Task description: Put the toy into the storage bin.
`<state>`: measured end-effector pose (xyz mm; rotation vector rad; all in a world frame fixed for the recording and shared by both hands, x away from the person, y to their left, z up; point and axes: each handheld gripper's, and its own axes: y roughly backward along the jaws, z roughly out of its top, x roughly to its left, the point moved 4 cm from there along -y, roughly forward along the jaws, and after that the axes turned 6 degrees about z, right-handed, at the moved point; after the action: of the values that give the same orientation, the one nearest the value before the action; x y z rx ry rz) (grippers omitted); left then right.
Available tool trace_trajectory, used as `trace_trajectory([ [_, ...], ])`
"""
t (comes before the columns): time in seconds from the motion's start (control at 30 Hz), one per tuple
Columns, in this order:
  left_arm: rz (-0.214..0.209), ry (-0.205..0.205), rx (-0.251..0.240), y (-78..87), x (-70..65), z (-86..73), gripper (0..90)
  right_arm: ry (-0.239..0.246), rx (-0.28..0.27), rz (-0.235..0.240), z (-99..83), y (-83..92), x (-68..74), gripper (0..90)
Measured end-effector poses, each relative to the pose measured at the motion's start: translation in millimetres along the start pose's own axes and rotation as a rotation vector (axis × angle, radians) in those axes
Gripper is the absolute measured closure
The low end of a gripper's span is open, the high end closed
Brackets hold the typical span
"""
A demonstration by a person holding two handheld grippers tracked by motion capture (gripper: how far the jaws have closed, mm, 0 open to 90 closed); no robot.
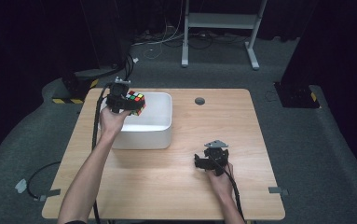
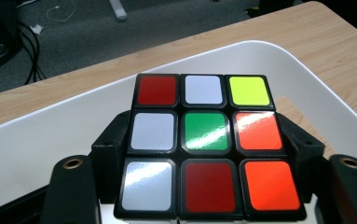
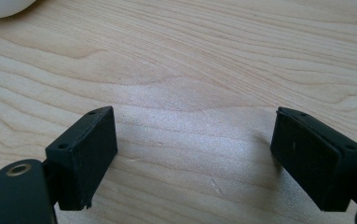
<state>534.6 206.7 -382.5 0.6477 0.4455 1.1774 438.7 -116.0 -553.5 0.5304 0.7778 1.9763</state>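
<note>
Two grippers: both over the light wooden rectangular table (image 1: 167,186), one on each side.
Left gripper (image 1: 120,100): black two-jaw tool, held above the far-left corner of the white rounded plastic bin (image 1: 160,135); jaws clamped on the multicoloured stickered puzzle cube (image 1: 135,102).
Cube: held in the air over the bin's left end, not resting on anything; in the left gripper view the cube (image 2: 206,144) sits square between the jaws, one pad on each side face, top face toward the camera.
Cube top face: centre green; red, white, yellow along the far row; white, dark red, orange along the near row.
Bin: on the table's far-left quarter, its left wall close to the table's left edge; in the left gripper view its rim (image 2: 260,46) curves round behind the cube, interior below bare and white.
Room, left: little table between bin and left edge; wider strip of bare wood in front of the bin.
Table middle: open wood; small dark round grommet (image 1: 199,101) near the far edge.
Right gripper (image 1: 211,161): black two-jaw tool low over the table, right of centre, well apart from the bin.
Right jaws: spread wide in the right gripper view (image 3: 195,154), bare wood grain between the pads.
Room, right: open wood out to the right and near edges.
</note>
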Motion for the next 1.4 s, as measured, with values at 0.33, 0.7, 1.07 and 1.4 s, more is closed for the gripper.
trace_trajectory([
  [0.33, -0.001, 0.025, 0.011, -4.0, 4.3, -4.2, 33.5, 0.0, 0.0, 0.0, 0.0, 0.0, 0.0, 14.4],
  [0.7, 0.025, 0.047, 0.042, -13.1, 12.5, -14.3, 33.5, -0.001, -0.001, 0.0, 0.0, 0.0, 0.1, 14.4],
  [1.07, 0.033, 0.045, 0.054, -15.1, 11.9, -16.8, 33.4, 0.0, -0.001, 0.0, 0.0, 0.0, 0.1, 14.4],
  [1.4, 0.038, 0.036, 0.059, -15.9, 8.4, -17.3, 33.4, 0.0, 0.0, 0.0, 0.0, 0.0, 0.1, 14.4],
])
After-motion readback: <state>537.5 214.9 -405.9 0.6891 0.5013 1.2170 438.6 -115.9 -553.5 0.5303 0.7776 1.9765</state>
